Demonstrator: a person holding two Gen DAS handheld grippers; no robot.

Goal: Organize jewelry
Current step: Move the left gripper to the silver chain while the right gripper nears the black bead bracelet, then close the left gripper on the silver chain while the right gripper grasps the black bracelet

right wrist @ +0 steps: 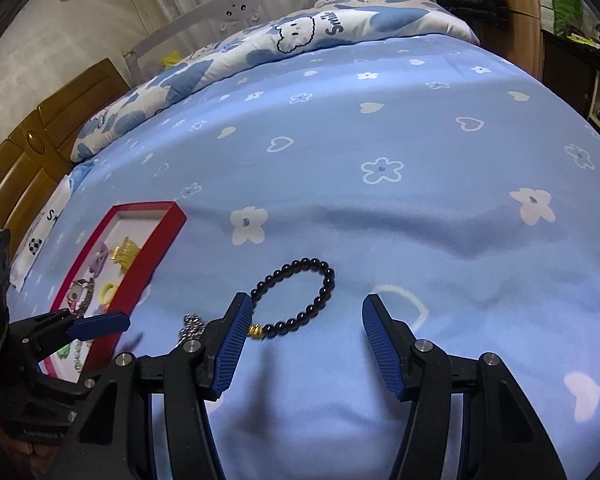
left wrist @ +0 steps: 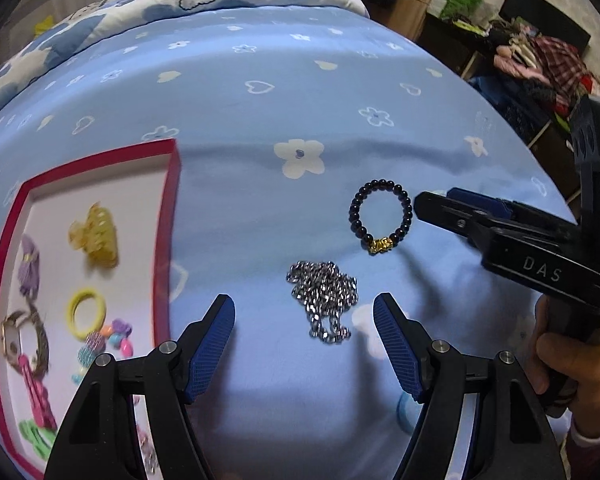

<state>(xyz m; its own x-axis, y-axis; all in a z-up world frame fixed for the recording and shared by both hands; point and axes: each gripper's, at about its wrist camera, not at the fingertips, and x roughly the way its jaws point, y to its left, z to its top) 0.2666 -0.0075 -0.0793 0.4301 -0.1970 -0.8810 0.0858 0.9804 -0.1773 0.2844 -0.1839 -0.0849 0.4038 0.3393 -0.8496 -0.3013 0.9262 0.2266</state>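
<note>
Silver chain (left wrist: 325, 305) lies heaped mid-bed on the blue sheet (left wrist: 260, 208), just ahead of the left gripper (left wrist: 304, 350); jaws spread, nothing between the pads, chain sitting in line with the gap; black bead bracelet (left wrist: 381, 215) with a gold charm lies just beyond it, apart from it; right gripper (right wrist: 302, 346) hangs over the bracelet, also spread and empty, its left finger covering the charm end in its own view; red tray (left wrist: 171, 216) sits toward the bed's left side, already holding a yellow claw clip (left wrist: 96, 236), yellow hair tie (left wrist: 86, 312), a watch (left wrist: 20, 336) and small coloured clips.

Step, as I read it: approach for pickup, chain on the left, bracelet on the right; neither yet touched.

Next move likely needs each gripper lowered onto the sheet and closed on a bunch of links or beads; chain is loose, may trail or slip; soft sheet may get pinched too.

Obstacles: the two grippers are close together, so clash risk; tray rim to clear on the drop; folded quilt (right wrist: 300, 36) at the far edge is well apart.
</note>
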